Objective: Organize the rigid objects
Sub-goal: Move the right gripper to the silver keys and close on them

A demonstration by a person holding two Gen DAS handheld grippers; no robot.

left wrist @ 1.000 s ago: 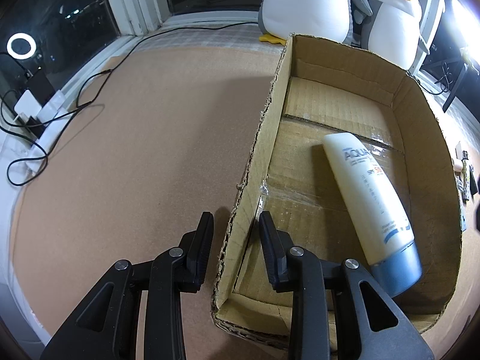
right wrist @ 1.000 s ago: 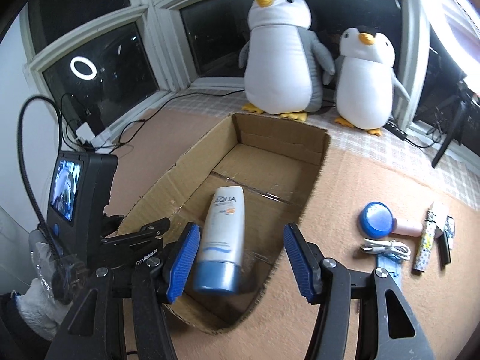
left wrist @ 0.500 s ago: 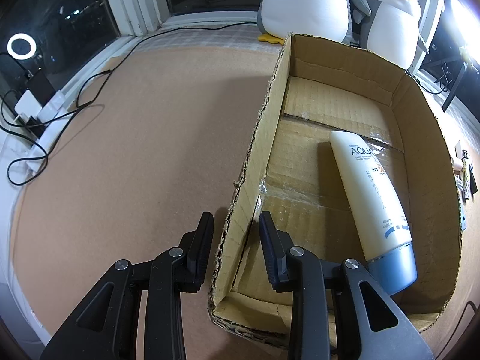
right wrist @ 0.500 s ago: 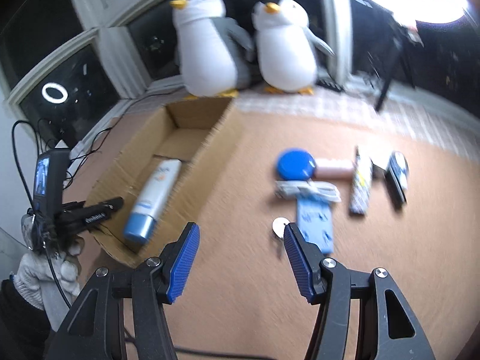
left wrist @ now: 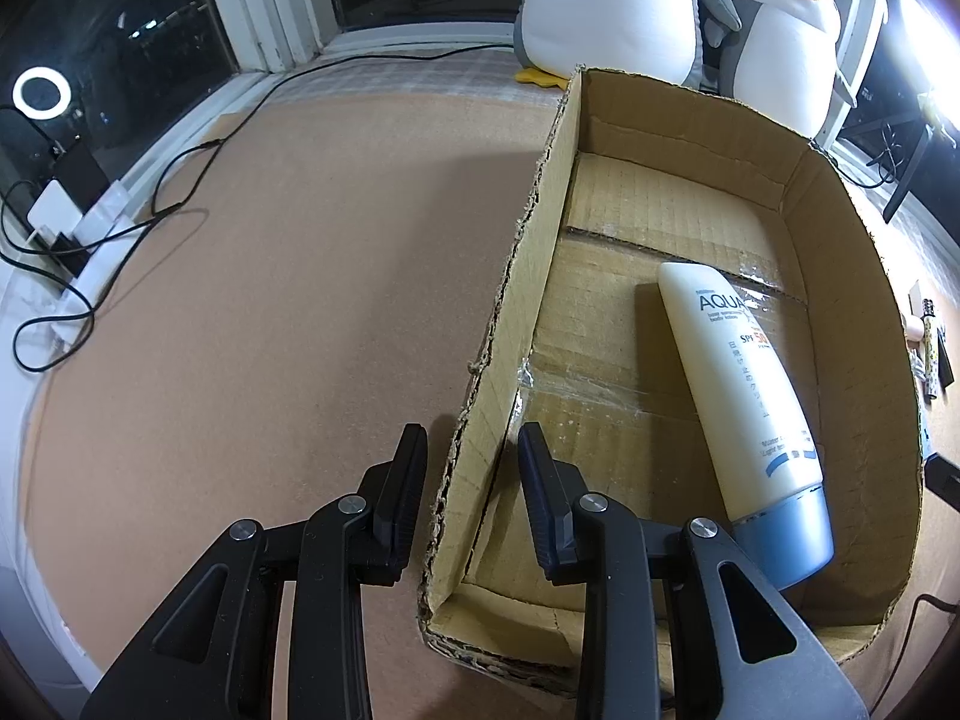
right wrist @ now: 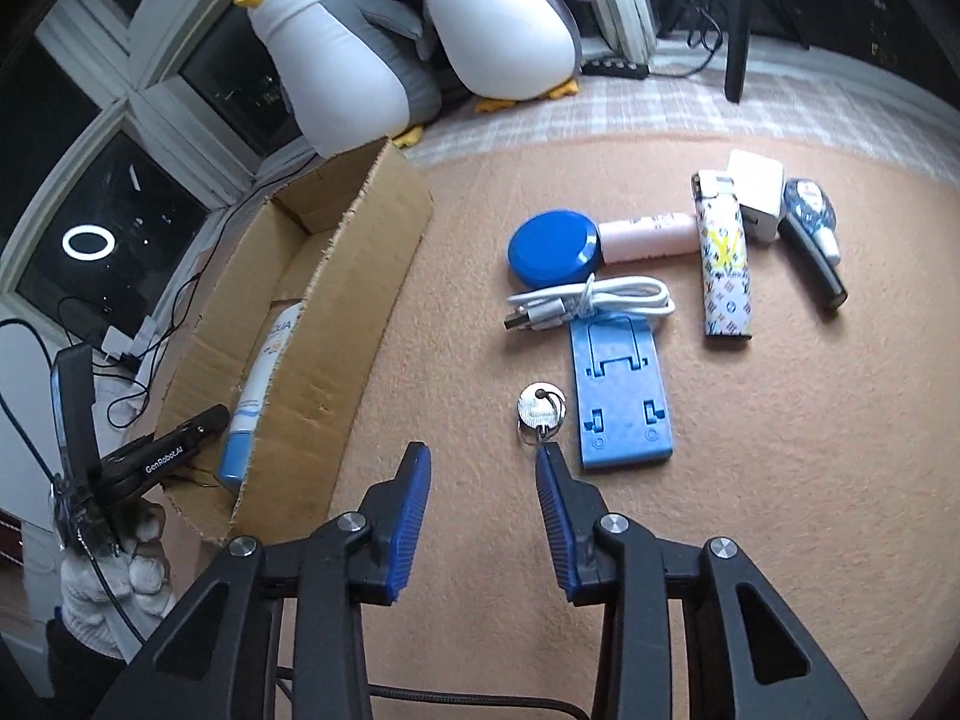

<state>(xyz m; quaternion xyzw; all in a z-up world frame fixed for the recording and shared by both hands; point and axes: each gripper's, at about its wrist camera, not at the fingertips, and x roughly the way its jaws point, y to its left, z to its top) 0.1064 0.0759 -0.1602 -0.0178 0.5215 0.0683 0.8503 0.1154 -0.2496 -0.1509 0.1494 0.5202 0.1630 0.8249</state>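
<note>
Left hand-held gripper (left wrist: 471, 450) pinching corrugated cardboard box (left wrist: 528, 276) wall, right hand-held gripper (right wrist: 483, 459) spread, just narrowing, ribbed blue pads (right wrist: 414, 516)

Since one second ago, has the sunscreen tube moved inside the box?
Yes. The sunscreen tube slid slightly toward the cardboard box's right wall.

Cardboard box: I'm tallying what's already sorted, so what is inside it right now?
Inside the cardboard box lies one white sunscreen tube with a blue cap, flat on the floor. The near corner is hidden behind the left gripper.
</note>
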